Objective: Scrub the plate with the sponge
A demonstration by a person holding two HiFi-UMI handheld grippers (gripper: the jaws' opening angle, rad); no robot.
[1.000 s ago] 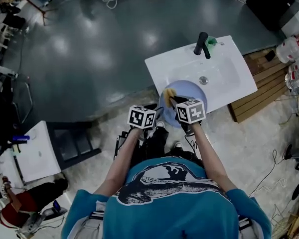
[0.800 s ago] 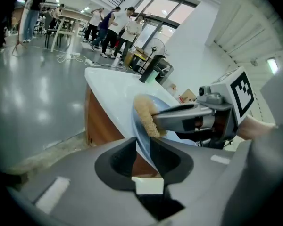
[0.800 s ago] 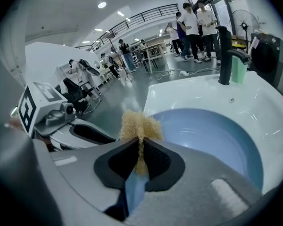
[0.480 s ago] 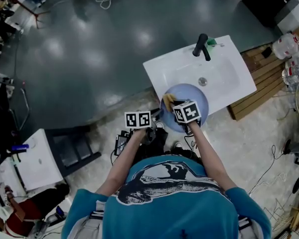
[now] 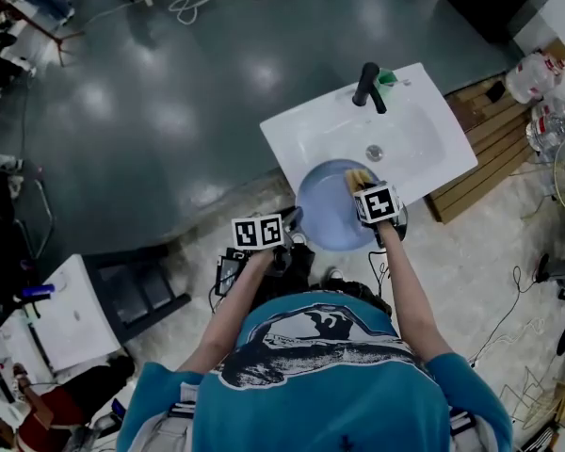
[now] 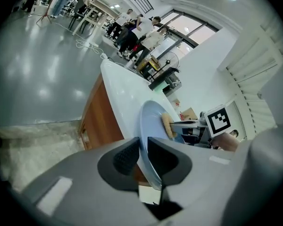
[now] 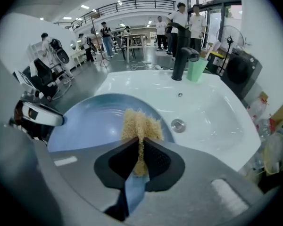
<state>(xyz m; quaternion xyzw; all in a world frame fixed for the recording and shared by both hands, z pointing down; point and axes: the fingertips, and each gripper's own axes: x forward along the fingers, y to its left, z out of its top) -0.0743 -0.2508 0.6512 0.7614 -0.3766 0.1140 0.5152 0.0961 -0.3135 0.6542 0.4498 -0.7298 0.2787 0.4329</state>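
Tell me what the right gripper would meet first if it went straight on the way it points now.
The blue plate: the right gripper, shut on the sponge, points down at its face, and the sponge seems to touch it. Beyond it is the sink basin.

Bright, even ceiling light left soft glare patches on the grey floor (image 5: 122,158) beyond the sink (image 5: 416,147); picture edges curved, corners went black.

Your plate (image 5: 322,207) looks smooth and glossy; your sponge (image 7: 139,125) is coarse and fibrous; the white sink (image 5: 426,137) shines like glazed ceramic, its black tap (image 5: 367,84) matt.
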